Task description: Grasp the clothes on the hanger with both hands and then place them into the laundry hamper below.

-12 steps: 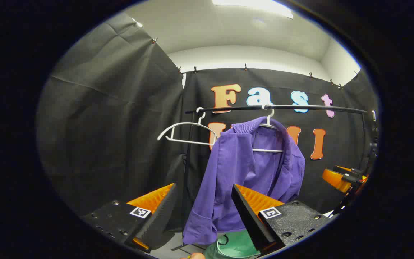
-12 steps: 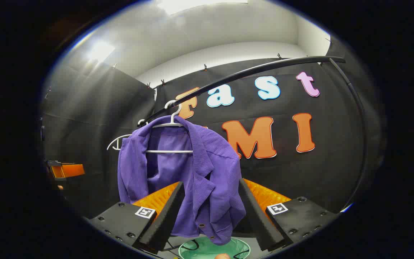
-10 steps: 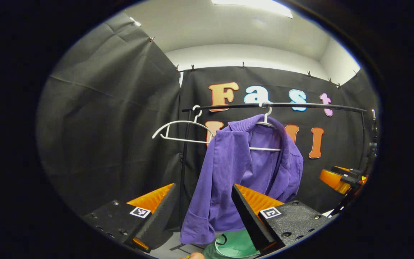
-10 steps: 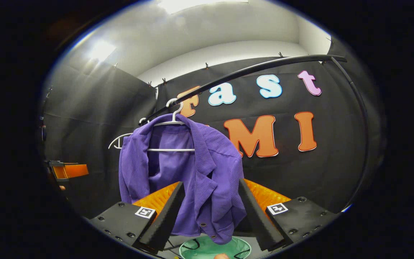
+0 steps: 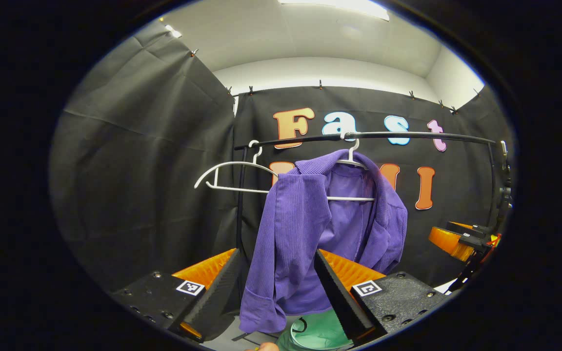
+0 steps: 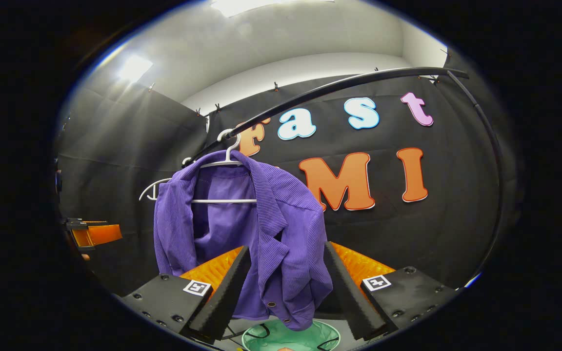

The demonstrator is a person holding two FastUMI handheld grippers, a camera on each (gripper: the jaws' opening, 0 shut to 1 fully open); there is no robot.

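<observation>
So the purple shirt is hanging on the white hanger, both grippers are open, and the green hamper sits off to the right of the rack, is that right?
Not quite. The green hamper sits directly below the purple shirt, not off to the right, as the right gripper view shows. The rest holds: the shirt hangs on the white hanger, and the left gripper and right gripper are open.

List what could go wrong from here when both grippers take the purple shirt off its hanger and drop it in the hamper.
1. The purple shirt hangs lopsided on its white hanger; a one-sided pull may drag the hanger off the rail.
2. The empty hanger hangs close beside it and could snag.
3. The green hamper shows a small opening below; a sleeve could end up draped outside.
Both the left hand-held gripper and the right hand-held gripper are open, short of the cloth.
</observation>
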